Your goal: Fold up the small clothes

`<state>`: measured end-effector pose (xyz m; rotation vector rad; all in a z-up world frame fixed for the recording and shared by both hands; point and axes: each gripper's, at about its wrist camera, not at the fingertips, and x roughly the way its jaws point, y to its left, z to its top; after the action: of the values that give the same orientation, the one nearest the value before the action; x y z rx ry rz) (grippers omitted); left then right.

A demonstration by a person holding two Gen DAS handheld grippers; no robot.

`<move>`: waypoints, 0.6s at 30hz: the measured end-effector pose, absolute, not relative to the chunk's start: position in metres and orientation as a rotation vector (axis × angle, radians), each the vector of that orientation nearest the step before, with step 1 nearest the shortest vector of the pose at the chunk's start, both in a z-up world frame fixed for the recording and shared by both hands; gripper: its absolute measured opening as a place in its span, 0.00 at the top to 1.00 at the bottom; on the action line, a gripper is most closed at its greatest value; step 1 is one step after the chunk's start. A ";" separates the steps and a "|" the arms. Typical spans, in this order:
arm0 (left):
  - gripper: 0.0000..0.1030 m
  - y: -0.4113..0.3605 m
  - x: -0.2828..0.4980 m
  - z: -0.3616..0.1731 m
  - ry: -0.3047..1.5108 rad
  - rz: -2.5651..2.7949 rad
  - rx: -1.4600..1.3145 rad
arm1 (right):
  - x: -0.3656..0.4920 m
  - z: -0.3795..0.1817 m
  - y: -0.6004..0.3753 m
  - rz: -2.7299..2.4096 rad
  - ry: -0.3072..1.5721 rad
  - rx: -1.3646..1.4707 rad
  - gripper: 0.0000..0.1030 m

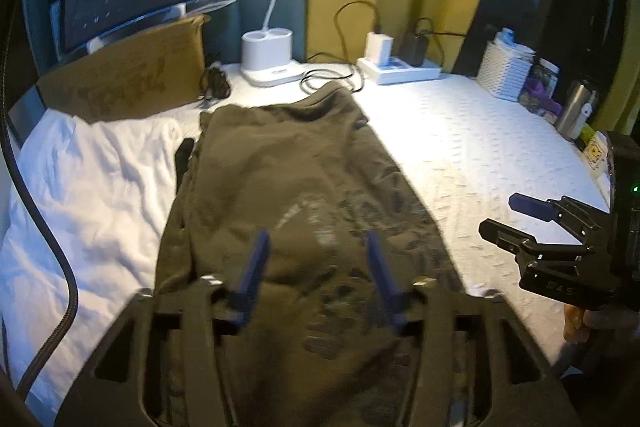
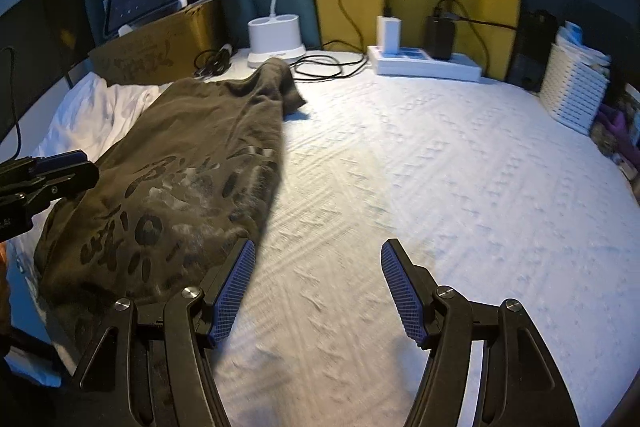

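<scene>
Dim room, yellow curtain behind, lit desk lamp (image 2: 275,43) at the far edge. White textured mattress (image 2: 440,179) as work surface; power strip (image 2: 428,65) and cables at the back, cardboard box (image 1: 132,75) far left. Olive printed T-shirt (image 1: 288,187) lying lengthwise on the left half, seemingly folded narrow, partly over a white sheet (image 1: 88,187). Left gripper (image 1: 316,267) above the shirt's near end, jaws apart, nothing between. Right gripper (image 2: 318,291) over bare mattress just beside the shirt's edge, jaws apart, empty.
</scene>
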<state>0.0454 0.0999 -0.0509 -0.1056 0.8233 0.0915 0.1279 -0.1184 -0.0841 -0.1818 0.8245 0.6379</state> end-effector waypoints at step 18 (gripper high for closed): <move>0.19 0.018 0.017 -0.009 0.673 -0.008 -0.068 | 0.095 -0.045 -0.229 0.473 0.721 -0.117 0.34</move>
<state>0.0169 0.0183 -0.0091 -0.0683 0.6730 -0.0082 0.0946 -0.2293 -0.0445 -0.1172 0.7215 0.4726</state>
